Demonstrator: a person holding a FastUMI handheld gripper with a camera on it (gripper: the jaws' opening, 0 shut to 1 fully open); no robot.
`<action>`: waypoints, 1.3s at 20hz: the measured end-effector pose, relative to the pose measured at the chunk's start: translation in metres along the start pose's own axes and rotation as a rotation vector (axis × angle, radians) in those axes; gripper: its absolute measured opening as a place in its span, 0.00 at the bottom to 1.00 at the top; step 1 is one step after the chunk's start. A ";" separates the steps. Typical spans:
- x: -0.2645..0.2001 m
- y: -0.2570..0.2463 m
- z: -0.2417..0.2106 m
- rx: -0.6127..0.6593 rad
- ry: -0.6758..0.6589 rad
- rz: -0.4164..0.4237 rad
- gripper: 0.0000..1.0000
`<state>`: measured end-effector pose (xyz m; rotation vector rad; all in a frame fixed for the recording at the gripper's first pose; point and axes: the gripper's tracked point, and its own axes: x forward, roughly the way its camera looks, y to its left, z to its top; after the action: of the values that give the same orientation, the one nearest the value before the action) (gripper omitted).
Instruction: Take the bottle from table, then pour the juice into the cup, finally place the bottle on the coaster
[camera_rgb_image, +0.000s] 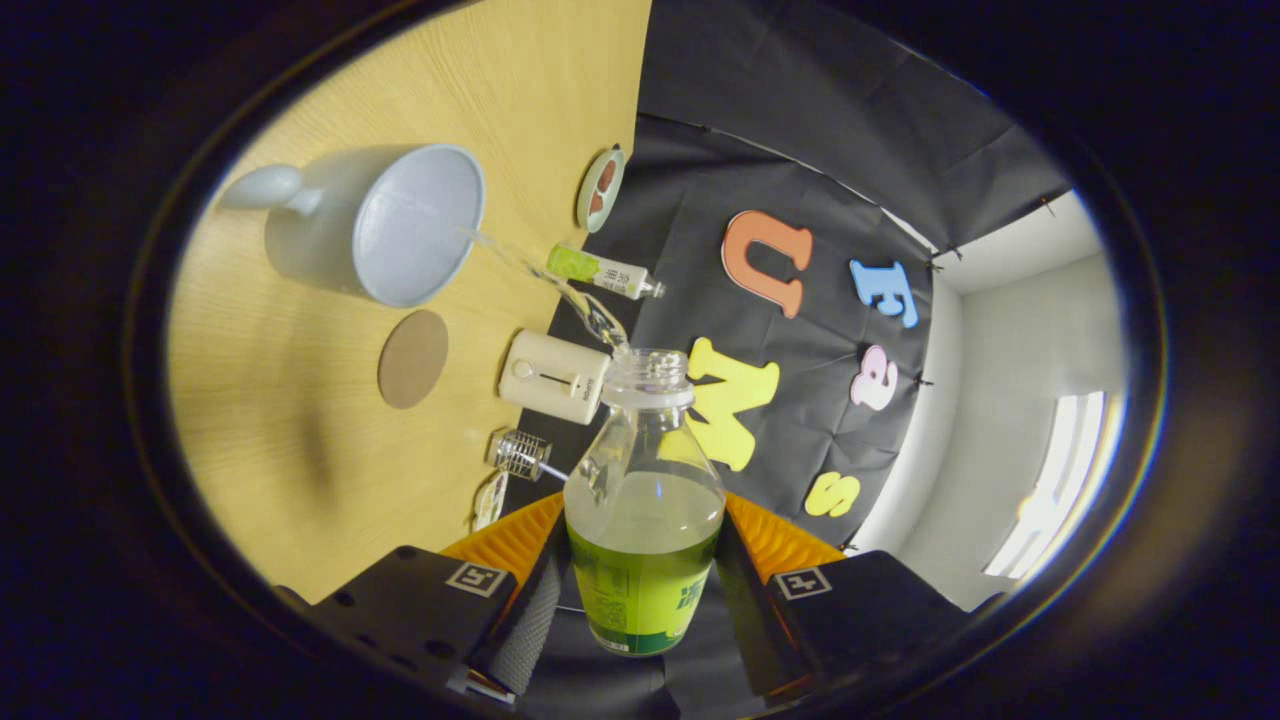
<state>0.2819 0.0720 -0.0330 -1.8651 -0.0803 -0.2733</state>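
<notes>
My gripper (640, 585) is shut on an uncapped clear bottle (643, 480) with a green label, both fingers pressing its sides. The bottle is tilted hard toward the table, and pale juice sits against its lower side. A thin stream of juice (560, 285) arcs from the bottle's mouth into a white cup (375, 225) with a handle, which stands on the wooden table (300, 450) well beyond the fingers. A round brown coaster (412, 358) lies flat on the table beside the cup, between it and the fingers.
A cream box-shaped device (553, 376), a small green-labelled bottle (600, 270), a small plate (600, 188) and a small clear ribbed glass item (520, 453) stand along the table's far edge against the black cloth wall. A bright window (1060, 470) is off to the side.
</notes>
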 end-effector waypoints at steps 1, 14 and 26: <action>0.000 -0.001 0.000 -0.001 -0.002 -0.005 0.82; 0.001 -0.011 -0.006 -0.074 0.014 -0.042 0.82; 0.003 -0.028 -0.004 -0.164 0.041 -0.092 0.82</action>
<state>0.2784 0.0763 -0.0047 -2.0211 -0.1189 -0.3914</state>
